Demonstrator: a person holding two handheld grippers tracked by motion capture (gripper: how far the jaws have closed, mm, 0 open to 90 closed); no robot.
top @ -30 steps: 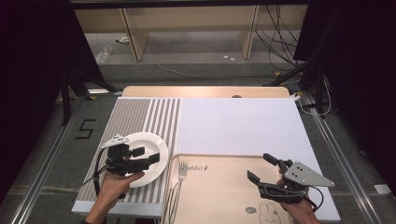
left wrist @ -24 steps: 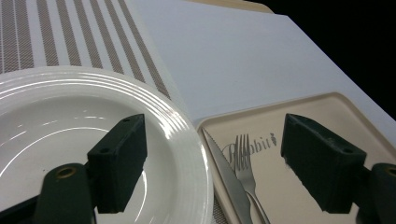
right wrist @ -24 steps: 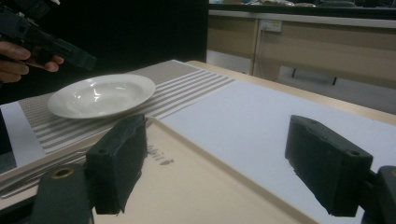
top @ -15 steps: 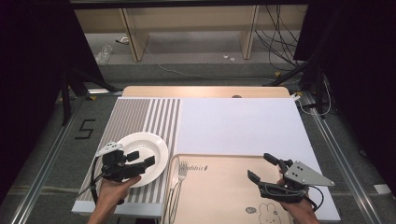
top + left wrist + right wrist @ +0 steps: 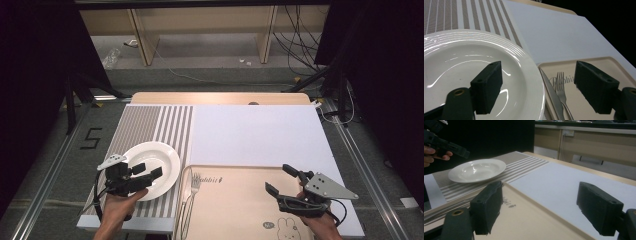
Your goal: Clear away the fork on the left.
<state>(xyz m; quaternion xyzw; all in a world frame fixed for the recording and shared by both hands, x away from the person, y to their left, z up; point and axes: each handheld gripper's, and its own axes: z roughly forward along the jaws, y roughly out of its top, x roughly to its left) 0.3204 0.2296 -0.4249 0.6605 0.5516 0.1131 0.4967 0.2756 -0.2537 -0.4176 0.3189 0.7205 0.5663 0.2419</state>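
Left tool [image 5: 149, 171] (jaws apart) over plate [image 5: 162, 152] rim.

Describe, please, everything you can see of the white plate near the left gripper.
The white plate is round, glossy and looks ceramic, with a shallow well and fine concentric ridges on its broad rim. It is empty and lies flat, upright, on the striped placemat, its right edge close to the beige tray that holds a knife and fork. The left gripper hangs open over its near-left part; whether the jaws touch it cannot be told.
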